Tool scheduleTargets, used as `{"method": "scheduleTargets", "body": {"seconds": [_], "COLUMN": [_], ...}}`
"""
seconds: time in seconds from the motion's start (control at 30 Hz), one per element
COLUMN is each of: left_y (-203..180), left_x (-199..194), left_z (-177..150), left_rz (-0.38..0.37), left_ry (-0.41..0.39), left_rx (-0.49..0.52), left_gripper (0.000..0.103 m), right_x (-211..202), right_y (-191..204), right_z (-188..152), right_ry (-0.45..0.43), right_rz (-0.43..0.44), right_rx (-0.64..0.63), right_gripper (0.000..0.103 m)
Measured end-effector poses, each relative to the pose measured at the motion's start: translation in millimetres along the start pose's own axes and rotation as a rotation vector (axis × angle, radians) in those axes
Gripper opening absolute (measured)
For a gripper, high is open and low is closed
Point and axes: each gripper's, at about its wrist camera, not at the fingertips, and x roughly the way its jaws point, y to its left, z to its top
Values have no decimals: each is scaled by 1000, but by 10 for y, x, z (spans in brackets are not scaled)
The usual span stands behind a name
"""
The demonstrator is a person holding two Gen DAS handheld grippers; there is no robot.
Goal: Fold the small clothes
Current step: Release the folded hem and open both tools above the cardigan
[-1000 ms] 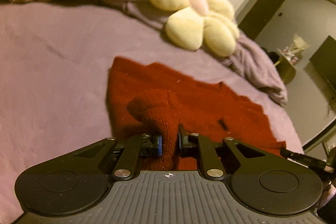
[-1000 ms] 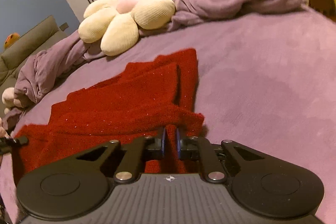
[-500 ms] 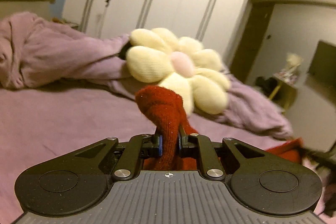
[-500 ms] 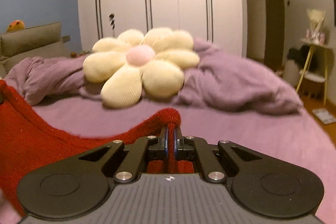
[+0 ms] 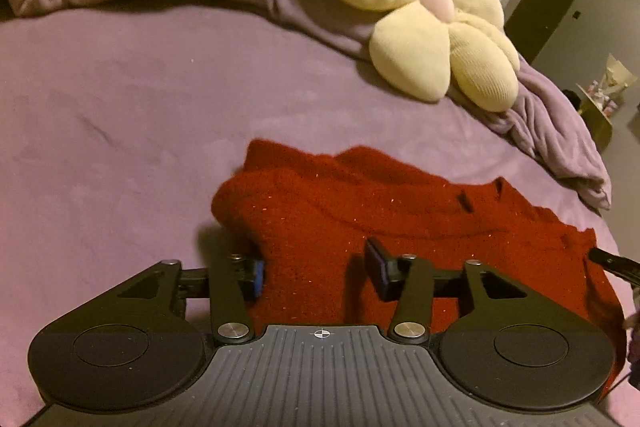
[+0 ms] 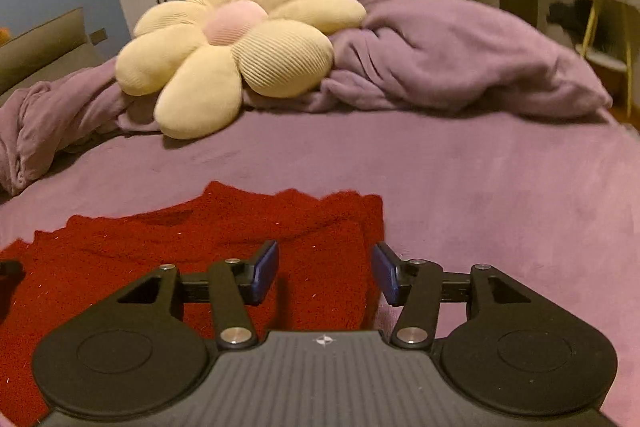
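Now both my grippers stand with jaws parted, having just been opening, and the red knit garment (image 5: 400, 219) lies flat on the purple bed cover (image 5: 120, 107), its cloth beneath the gaps but not pinched. My left gripper (image 5: 316, 271) hangs over its left end, my right gripper (image 6: 326, 273) over its right edge, so the long axis runs side to side between them. The far edge, toward the flower cushion (image 6: 236, 43), looks layered, I think folded, though blur hides it.
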Motion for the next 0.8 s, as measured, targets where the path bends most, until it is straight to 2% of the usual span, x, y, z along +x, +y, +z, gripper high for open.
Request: {"method": "scheduleTargets", "body": {"seconds": [0.07, 0.1, 0.13, 0.17, 0.2, 0.27, 0.37, 0.47, 0.57, 0.63, 0.7, 0.73, 0.77, 0.8], "left_y": [11, 18, 26, 34, 26, -48, -253, -503, -721, -760, -711, -662, -613, -563], "left_x": [30, 48, 61, 66, 46, -49, -310, -517, -406, -193, 92, 204, 249, 224], "left_z": [-24, -26, -29, -27, -15, 6, 116, 325, 479, 505, 450, 392, 331, 259], "left_rz": [-11, -8, -2, -2, 1, 24, 36, 44, 139, 217, 277, 306, 317, 305], "left_ry": [0, 2, 0, 0, -9, -52, -146, -274, -358, -348, -252, -194, -160, -161], "left_rx": [-3, -3, -3, -5, -5, 27, 120, 176, 221, 216, 189, 171, 148, 116], "left_gripper": [50, 38, 26, 17, 17, 16, 16, 16, 17, 20, 28, 28, 28, 31], "right_x": [92, 123, 137, 132, 102, 19, -207, -379, -262, -33, 222, 308, 348, 332], "right_y": [-20, -23, -11, 28, 90, 207, 371, 520, 677, 729, 702, 667, 633, 600], "right_z": [10, -6, -25, -42, -64, -79, -9, 199, 392, 459, 448, 421, 386, 349], "right_ry": [22, 32, 35, 32, 17, -14, -111, -229, -280, -255, -178, -137, -112, -116], "right_rz": [6, 24, 27, 19, -2, -41, -86, -125, -221, -268, -257, -257, -255, -243], "right_rx": [29, 41, 36, 13, -33, -131, -247, -272, -300, -306, -284, -262, -229, -195], "right_gripper": [53, 48, 41, 19, 13, 8, 7, 7, 7, 8, 12, 15, 20, 21]}}
